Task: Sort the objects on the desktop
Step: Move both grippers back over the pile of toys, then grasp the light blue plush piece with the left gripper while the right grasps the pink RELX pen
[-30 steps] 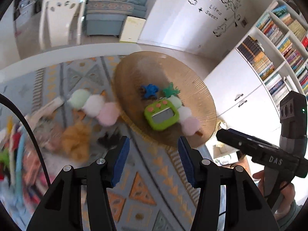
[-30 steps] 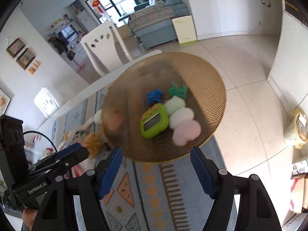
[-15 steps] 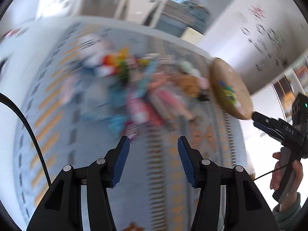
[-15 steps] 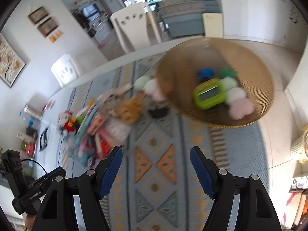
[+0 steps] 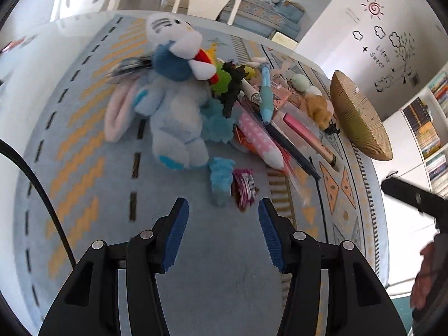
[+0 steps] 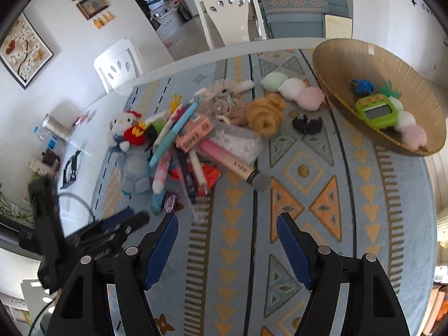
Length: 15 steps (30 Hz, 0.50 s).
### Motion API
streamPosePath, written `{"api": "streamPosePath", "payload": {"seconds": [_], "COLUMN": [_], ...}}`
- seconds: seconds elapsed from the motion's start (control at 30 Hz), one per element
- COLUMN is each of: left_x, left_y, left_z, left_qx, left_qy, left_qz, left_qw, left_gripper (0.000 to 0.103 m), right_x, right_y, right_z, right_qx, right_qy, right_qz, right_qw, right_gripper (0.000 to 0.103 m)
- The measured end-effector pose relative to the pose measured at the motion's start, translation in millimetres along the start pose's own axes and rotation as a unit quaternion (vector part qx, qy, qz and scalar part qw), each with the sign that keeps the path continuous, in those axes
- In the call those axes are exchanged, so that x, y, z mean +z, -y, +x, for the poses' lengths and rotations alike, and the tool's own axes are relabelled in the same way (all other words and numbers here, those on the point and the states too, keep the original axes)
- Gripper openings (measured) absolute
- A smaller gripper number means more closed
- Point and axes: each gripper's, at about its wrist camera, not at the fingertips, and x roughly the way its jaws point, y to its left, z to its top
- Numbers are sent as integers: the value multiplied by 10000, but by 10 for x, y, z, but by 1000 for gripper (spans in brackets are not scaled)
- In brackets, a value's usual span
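We are between picks, both the left gripper (image 5: 221, 225) and right gripper (image 6: 226, 245) wide open and empty over the desk (image 6: 350, 224), the toy pile (image 6: 184, 140) at eleven o'clock, the basket (image 6: 414, 89) at two; next, we judge, comes closing on one piece.

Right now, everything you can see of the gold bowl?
The gold bowl is wide, shallow and finely ribbed, like woven wire or ribbed metal. It stands upright on the patterned cloth at the table's far right edge, apart from the toy pile. Inside lie a green digital timer, a blue fuzzy piece, a green spiky piece and a pastel pompom stick. No gripper touches it.
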Motion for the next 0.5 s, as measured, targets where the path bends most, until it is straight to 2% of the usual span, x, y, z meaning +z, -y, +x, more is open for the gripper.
{"api": "streamPosePath", "payload": {"seconds": [0.2, 0.3, 0.37, 0.4, 0.5], "left_x": [94, 76, 64, 58, 23], "left_y": [-37, 28, 86, 86, 158], "left_z": [254, 278, 287, 285, 273], "left_qx": [29, 239, 454, 369, 419], "left_qy": [58, 249, 314, 305, 280], "left_qz": [225, 581, 827, 891, 1215], "left_qw": [9997, 9977, 9950, 9949, 9913], "left_gripper": [49, 45, 30, 22, 18], "right_x": [-200, -260, -271, -272, -227], "right_y": [105, 171, 182, 177, 112], "right_z": [56, 90, 117, 122, 155], "right_qx": [-231, -344, -388, -394, -409], "right_qy": [-134, -168, -193, -195, -148], "right_qz": [346, 572, 654, 671, 567], "right_qw": [9990, 9976, 9969, 9968, 9974], "right_gripper": [72, 72, 72, 72, 72]}}
